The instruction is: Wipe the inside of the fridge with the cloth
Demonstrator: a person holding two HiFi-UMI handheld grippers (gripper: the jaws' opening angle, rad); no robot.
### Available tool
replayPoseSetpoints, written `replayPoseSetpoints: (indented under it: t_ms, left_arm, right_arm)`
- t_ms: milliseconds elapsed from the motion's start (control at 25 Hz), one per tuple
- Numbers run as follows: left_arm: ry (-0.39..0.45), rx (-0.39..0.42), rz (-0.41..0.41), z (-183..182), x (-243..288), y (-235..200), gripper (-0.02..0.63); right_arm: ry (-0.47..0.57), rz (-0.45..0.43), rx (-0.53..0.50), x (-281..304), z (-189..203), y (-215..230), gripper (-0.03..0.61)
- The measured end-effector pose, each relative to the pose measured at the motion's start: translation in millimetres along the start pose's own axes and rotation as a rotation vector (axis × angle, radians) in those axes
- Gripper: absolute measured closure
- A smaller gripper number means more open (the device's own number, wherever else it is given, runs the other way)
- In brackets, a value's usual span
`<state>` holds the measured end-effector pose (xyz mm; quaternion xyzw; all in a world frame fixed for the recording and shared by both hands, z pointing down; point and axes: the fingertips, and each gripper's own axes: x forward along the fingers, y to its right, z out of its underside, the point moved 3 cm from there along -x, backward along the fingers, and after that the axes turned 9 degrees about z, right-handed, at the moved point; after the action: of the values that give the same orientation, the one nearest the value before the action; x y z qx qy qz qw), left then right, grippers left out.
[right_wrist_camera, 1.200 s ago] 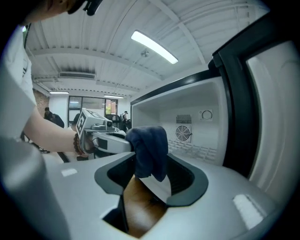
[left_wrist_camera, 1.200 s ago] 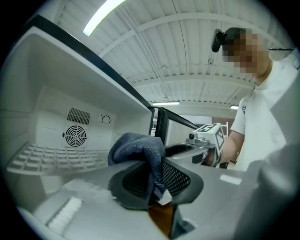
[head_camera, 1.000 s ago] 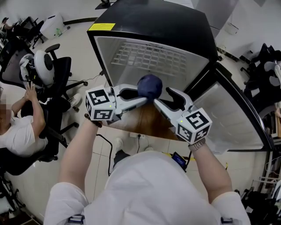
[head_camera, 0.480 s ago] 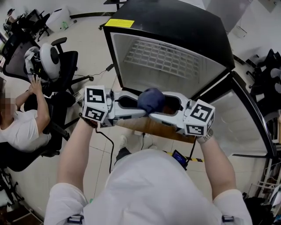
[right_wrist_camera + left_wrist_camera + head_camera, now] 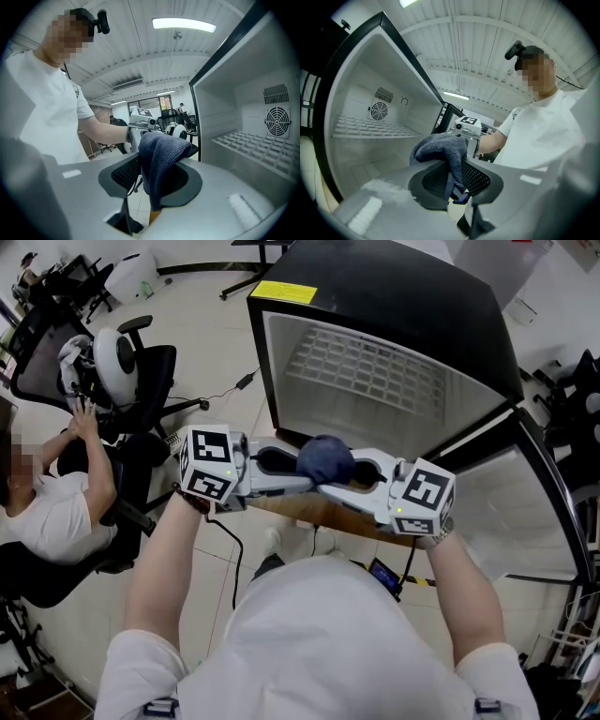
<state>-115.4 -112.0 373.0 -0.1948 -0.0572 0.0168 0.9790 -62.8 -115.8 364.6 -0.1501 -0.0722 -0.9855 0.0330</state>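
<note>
The cloth [image 5: 324, 460] is bunched just in front of the open fridge [image 5: 394, 306], not yet inside it. The left gripper [image 5: 302, 478] is clamped on the cloth. The right gripper [image 5: 345, 486] has just been closing its jaws around the cloth and now pinches it too. Wiping seems not yet begun, so the whole inside is left.
</note>
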Motion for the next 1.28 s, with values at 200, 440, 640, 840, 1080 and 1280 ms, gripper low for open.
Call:
replayPoseSetpoints:
  t_ms: [200,440,640,840,1080,1280]
  left_arm:
    - [-0.051,0.0,-0.006,7.9,-11.1,-5.3,0.535]
    - [-0.067,-0.01,0.031,6.9,-22.3,-7.3,0.535]
    - [-0.058,-0.039,0.104,1.4,-32.9,-0.6,0.535]
    - [-0.072,-0.088,0.192,2.3,-36.8,9.0,0.535]
    - [-0.073,-0.089,0.188,5.3,-38.3,6.2,0.535]
    - [-0.083,-0.057,0.117,4.6,-48.7,-1.2,0.534]
  right_arm:
    - [-0.035,0.029,0.0,12.6,6.8,4.6,0.451]
    - [-0.083,0.07,-0.006,19.7,15.8,23.5,0.271]
    - [-0.037,0.038,-0.015,19.3,-0.3,29.3,0.188]
    - [-0.047,-0.072,-0.086,30.3,-15.7,12.8,0.183]
    - [-0.077,-0.189,-0.111,48.3,-9.0,-8.4,0.235]
    - [-0.103,-0.12,-0.131,55.0,-3.7,1.1,0.39]
